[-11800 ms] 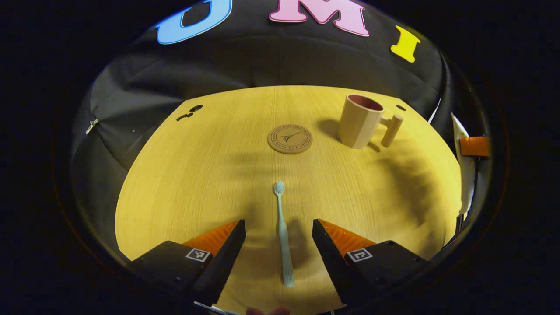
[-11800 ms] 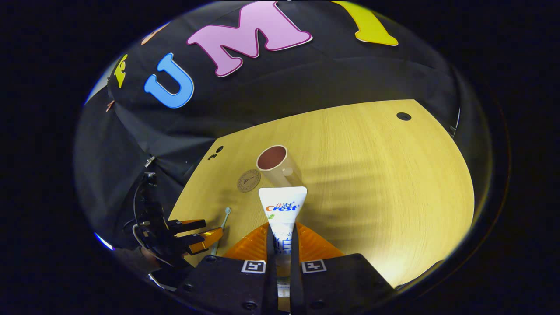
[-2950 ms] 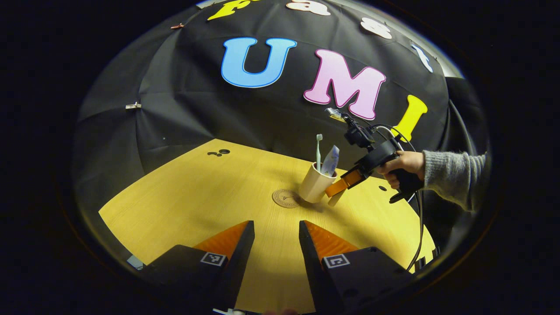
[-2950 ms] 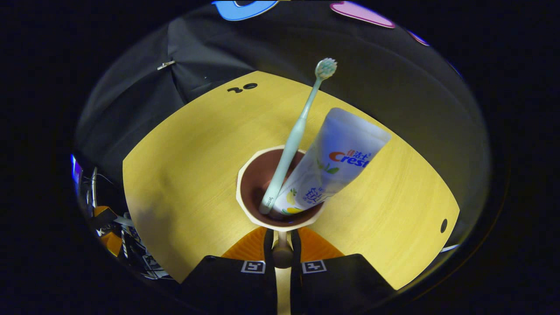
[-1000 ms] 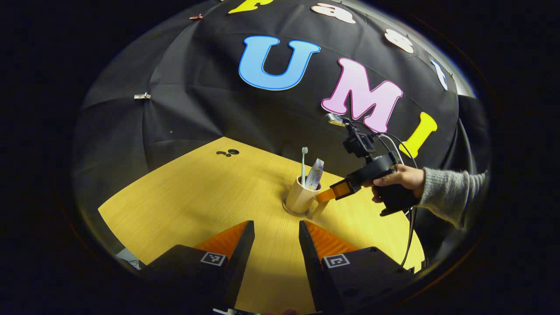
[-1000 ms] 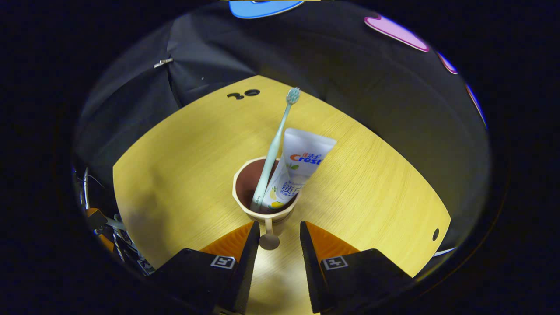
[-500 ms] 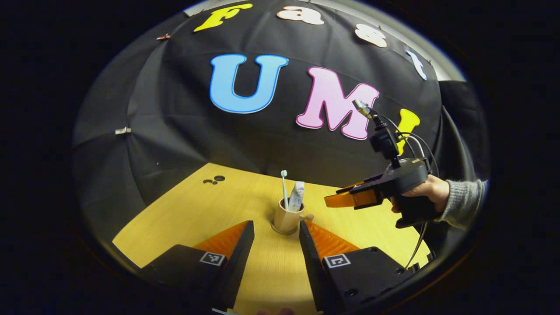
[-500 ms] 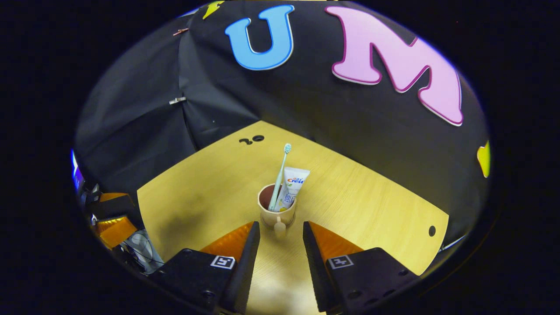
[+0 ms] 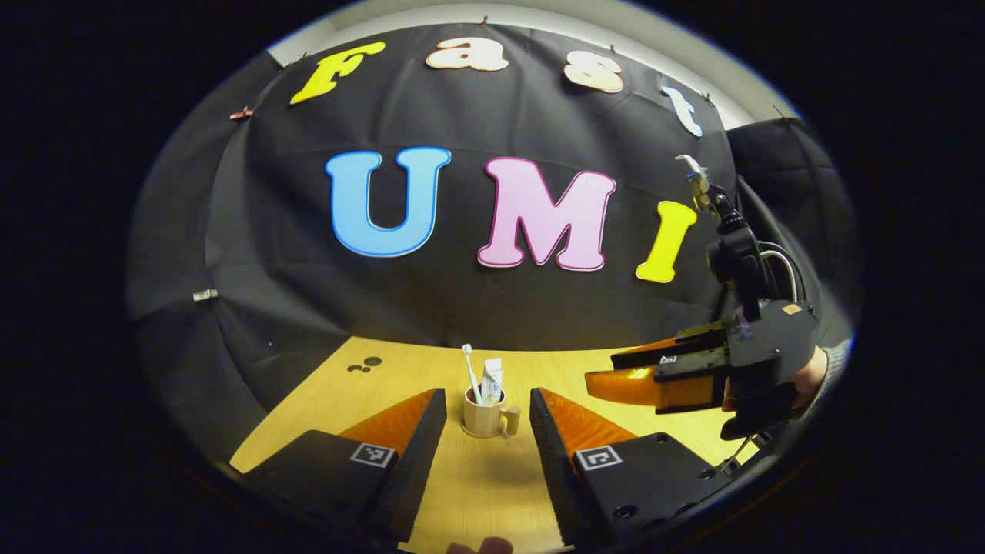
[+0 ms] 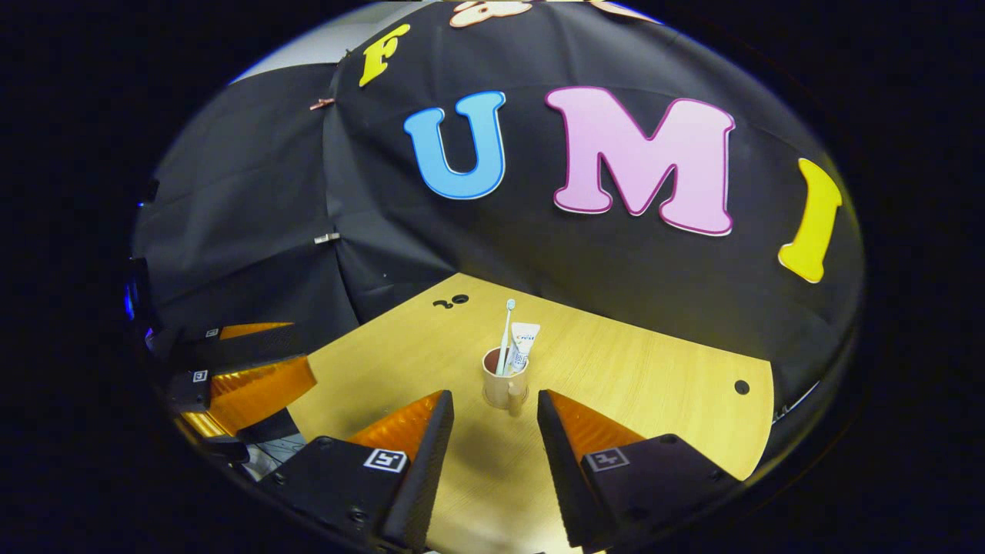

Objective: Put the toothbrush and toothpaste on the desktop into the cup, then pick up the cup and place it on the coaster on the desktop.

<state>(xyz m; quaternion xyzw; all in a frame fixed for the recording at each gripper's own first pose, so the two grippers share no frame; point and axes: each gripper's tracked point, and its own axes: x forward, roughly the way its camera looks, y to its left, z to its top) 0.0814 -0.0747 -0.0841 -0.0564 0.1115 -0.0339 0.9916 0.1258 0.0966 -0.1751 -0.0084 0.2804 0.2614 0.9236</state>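
Low in both frames, our desktop (image 10: 631, 362) bears the cup (image 10: 500, 388) holding toothbrush (image 10: 506, 331) and toothpaste (image 10: 525, 342), apparently finished, with our left gripper (image 9: 481, 442) and right gripper (image 10: 495, 438) parted and empty.

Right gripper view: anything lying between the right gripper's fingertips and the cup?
Nothing: only bare desktop separates the open right gripper from the cup, whose handle faces the camera.
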